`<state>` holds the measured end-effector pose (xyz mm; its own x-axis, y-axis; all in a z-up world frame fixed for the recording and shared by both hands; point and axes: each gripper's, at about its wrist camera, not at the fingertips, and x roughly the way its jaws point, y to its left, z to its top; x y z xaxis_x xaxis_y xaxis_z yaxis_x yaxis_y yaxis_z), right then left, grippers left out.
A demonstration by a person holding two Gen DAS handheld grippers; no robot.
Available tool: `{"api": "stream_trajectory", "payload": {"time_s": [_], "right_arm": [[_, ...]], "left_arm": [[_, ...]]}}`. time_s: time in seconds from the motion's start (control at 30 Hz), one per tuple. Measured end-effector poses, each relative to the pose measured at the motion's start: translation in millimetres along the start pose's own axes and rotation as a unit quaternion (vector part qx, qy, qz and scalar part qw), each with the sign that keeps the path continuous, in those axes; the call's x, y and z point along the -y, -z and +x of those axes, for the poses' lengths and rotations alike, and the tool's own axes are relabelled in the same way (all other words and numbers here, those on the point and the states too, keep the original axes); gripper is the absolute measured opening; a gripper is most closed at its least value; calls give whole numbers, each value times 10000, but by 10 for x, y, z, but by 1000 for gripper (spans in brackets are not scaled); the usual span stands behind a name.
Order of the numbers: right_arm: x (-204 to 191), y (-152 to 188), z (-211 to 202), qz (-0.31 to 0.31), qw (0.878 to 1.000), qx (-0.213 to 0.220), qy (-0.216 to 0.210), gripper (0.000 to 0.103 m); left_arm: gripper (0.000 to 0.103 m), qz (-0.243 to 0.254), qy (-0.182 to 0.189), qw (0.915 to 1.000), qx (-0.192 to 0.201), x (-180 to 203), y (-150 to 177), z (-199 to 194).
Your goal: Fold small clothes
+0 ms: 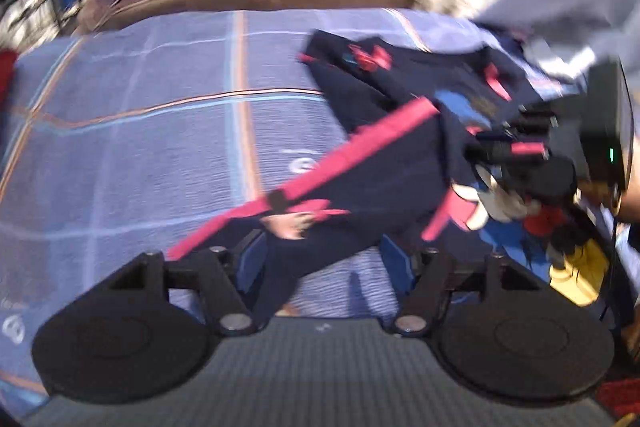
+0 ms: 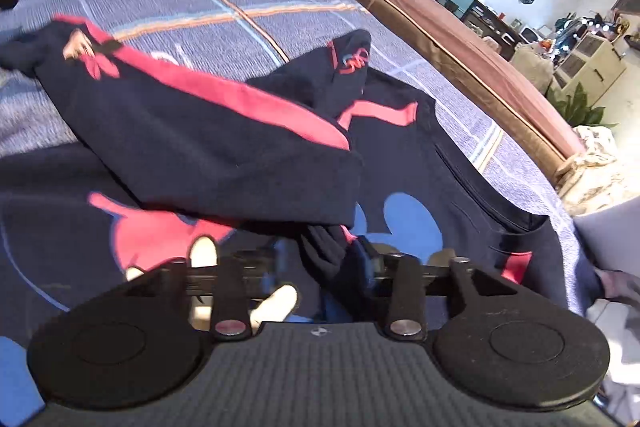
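Your left gripper (image 1: 320, 259) has its jaws spread, a navy, red-striped garment (image 1: 360, 163) hanging between them. Your right gripper (image 2: 320, 267) pinches a bunch of that fabric. The garment sprawls across the blue checked bedspread (image 1: 160, 87).

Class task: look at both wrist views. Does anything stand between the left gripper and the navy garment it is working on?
Nothing visible does. The navy garment itself hangs between the fingers of the left gripper, over the striped bedcover. The right gripper is shut on its other end.
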<state>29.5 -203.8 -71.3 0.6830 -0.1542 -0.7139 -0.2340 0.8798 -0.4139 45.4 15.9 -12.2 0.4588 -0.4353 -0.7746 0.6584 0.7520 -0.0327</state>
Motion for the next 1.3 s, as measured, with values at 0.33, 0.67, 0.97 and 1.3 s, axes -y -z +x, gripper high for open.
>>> {"api": "stream_trajectory", "payload": {"time_s": [0.33,0.67,0.97,1.3], "right_arm": [[340,495,-909,1967,9793,444,165,0],[585,864,-1167,3000,9505,806,92,47],[-16,237,-427,1403,9892,386,-184,69],[-26,438,-876,1602,9856,363,-410,7]], "left_arm": [[75,1563,-911,9835,75,859,-161,639],[2,522,-457,9966,-451,592,-258,728],[2,-535,-777,9954,189,-59,-709,334],[2,-1601,-1757,9711,232,-1158,-636,98]]}}
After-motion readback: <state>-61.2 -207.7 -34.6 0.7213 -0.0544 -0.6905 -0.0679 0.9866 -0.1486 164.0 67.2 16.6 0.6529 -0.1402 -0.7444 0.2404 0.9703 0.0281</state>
